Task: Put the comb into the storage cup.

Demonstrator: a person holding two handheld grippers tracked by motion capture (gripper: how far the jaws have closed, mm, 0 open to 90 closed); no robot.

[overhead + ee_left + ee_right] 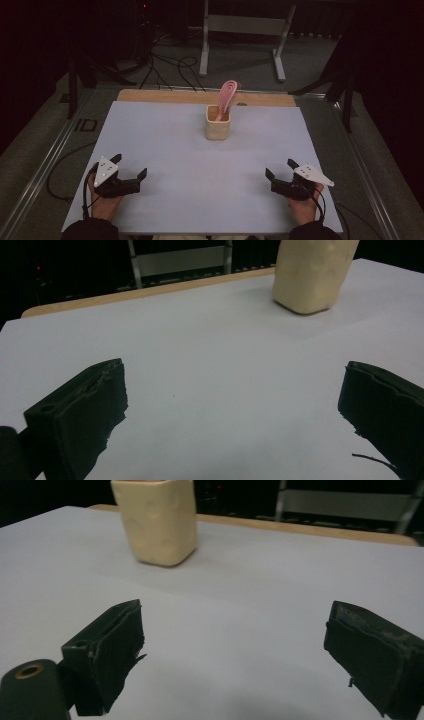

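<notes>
Tools (129, 166) (281, 167) spread wide, cup (218, 122) holding pink utensil (227, 96)

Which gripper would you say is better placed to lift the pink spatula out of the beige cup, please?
Right, marginally. The pink spatula leans right out of the beige cup. Right gripper and left gripper both sit open, about equally far away.

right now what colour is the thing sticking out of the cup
Pink, with looped ridges. The utensil stands in the pale cream cup; the high view shows it best.
</notes>
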